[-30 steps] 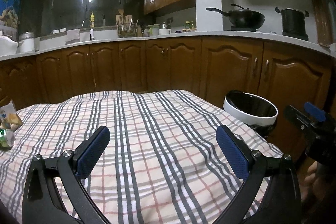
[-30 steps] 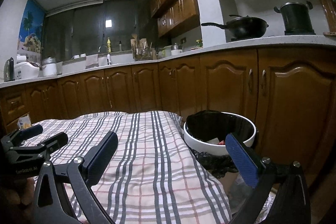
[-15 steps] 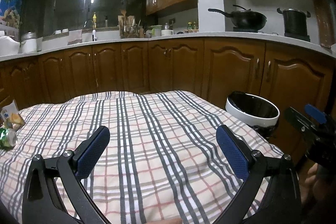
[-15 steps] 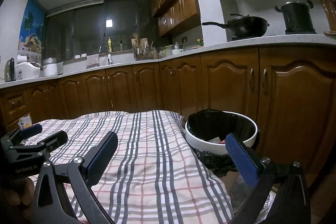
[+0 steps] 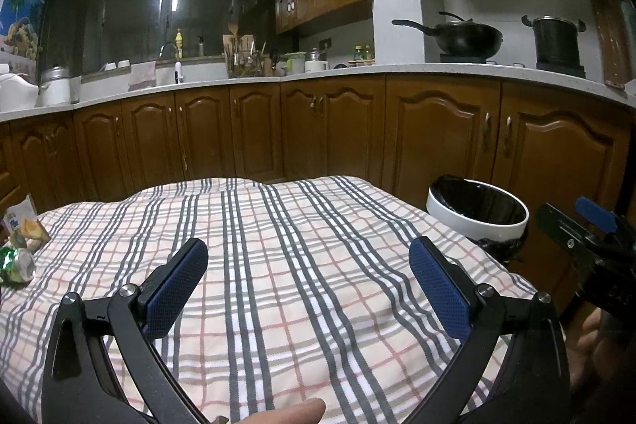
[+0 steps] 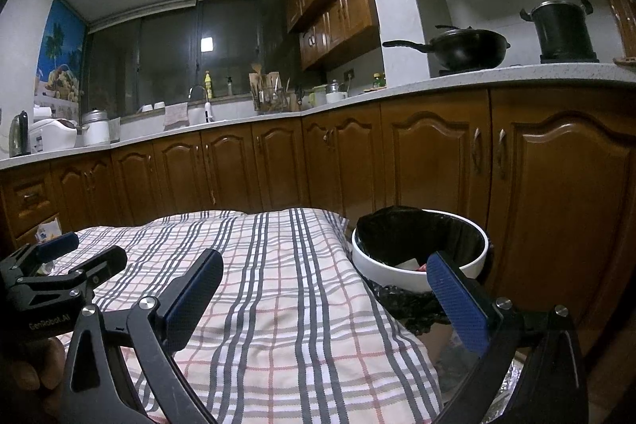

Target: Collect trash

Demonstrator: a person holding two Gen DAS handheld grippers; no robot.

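Observation:
A crushed green can (image 5: 16,264) and a torn snack wrapper (image 5: 24,224) lie at the left edge of the plaid-covered table (image 5: 286,265). A white bin with a black liner (image 5: 477,215) stands off the table's right side; in the right wrist view the bin (image 6: 419,253) holds some scraps. My left gripper (image 5: 304,265) is open and empty above the cloth. My right gripper (image 6: 324,285) is open and empty, over the table's right edge next to the bin. Each gripper shows at the edge of the other's view.
Brown kitchen cabinets (image 5: 326,130) under a pale counter (image 5: 437,70) run behind the table. A black wok (image 5: 465,36) and a pot (image 5: 556,40) sit on the stove at right. A sink and utensils are at the back left.
The left wrist view has shifted slightly, so the can and wrapper sit a little further into frame. Both grippers stay open and empty.

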